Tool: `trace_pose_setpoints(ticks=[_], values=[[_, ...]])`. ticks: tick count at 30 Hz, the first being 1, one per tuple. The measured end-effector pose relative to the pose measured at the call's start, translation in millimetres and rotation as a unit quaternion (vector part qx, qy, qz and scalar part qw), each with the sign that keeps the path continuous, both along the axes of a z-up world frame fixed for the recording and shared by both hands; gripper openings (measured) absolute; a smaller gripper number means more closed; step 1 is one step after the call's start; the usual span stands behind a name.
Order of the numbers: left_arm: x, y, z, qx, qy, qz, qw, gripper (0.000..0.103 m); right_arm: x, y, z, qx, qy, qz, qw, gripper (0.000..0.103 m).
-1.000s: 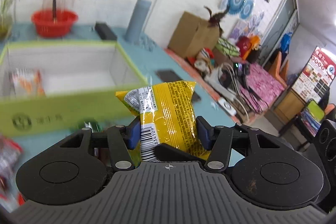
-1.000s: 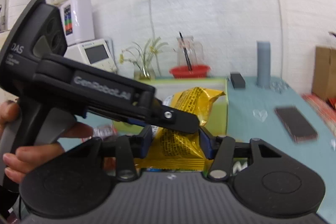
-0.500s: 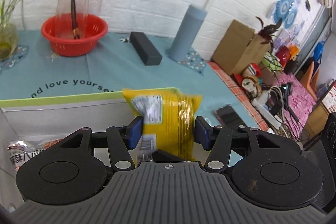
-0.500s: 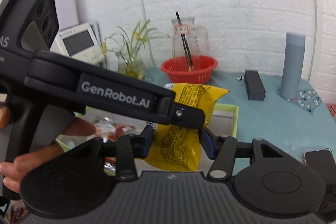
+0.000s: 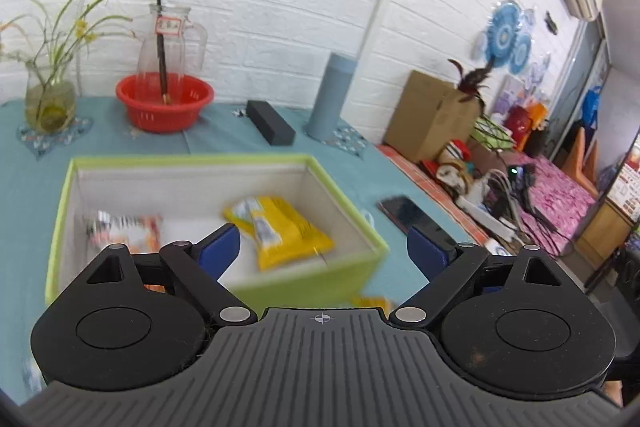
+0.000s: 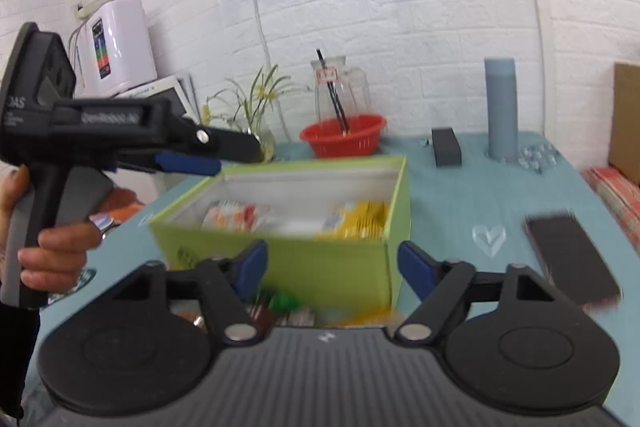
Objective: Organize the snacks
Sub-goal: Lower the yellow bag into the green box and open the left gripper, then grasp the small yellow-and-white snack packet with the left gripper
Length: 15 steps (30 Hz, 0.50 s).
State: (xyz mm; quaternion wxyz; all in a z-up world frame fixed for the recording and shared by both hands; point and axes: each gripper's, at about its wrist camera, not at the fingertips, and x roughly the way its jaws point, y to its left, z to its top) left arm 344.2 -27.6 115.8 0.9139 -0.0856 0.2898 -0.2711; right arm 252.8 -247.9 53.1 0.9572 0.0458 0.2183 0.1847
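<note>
A yellow snack packet (image 5: 280, 229) lies inside the green box (image 5: 348, 203), at its right side, beside an orange and white packet (image 5: 124, 229). My left gripper (image 5: 324, 251) is open and empty above the box's near edge. My right gripper (image 6: 332, 265) is open and empty, in front of the box (image 6: 320, 267). The yellow packet (image 6: 360, 225) and the orange packet (image 6: 236, 215) show over the box's rim. The left gripper's body (image 6: 120, 143) is held by a hand at the left. More snacks (image 6: 284, 303) lie on the table before the box.
A red bowl (image 5: 164, 101) with a glass jug, a plant vase (image 5: 50, 99), a black case (image 5: 270, 123) and a grey bottle (image 5: 330, 97) stand behind the box. A phone (image 6: 572, 257) lies right of the box. A cardboard box (image 5: 430, 123) sits far right.
My left gripper carried the yellow packet over the box, opened and let it go; it now lies inside the box. My right gripper was shut on a yellow packet and is now open and empty.
</note>
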Motion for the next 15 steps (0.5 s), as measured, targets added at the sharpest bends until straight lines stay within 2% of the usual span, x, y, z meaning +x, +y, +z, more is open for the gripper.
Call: trace_pose_setpoints(ticks=[1,3,7,9,11,15], values=[[-16,2,-6,-0.005,0.007,0.000,1.0000,0.079,-16,2,-8,-0.004,0.005,-0.005,1.000,0.094],[-42,2,-18,-0.015,0.022,-0.008,0.9996,0.079,-41,8,-23,-0.013,0.016,-0.018,1.000,0.093],[-86,5,-41,-0.066,0.060,-0.026,0.9957,0.079,-77,22,-41,-0.001,0.022,-0.021,1.000,0.092],[-94,5,-46,-0.081,0.072,-0.024,0.9938,0.079,-80,30,-44,-0.029,0.008,-0.048,0.998,0.092],[-99,4,-46,-0.081,0.075,-0.017,0.9937,0.079,-71,29,-46,-0.044,0.014,-0.075,0.996,0.092],[-106,1,-46,-0.075,0.077,-0.016,0.9941,0.080,-57,25,-60,-0.069,0.052,-0.063,0.994,0.092]])
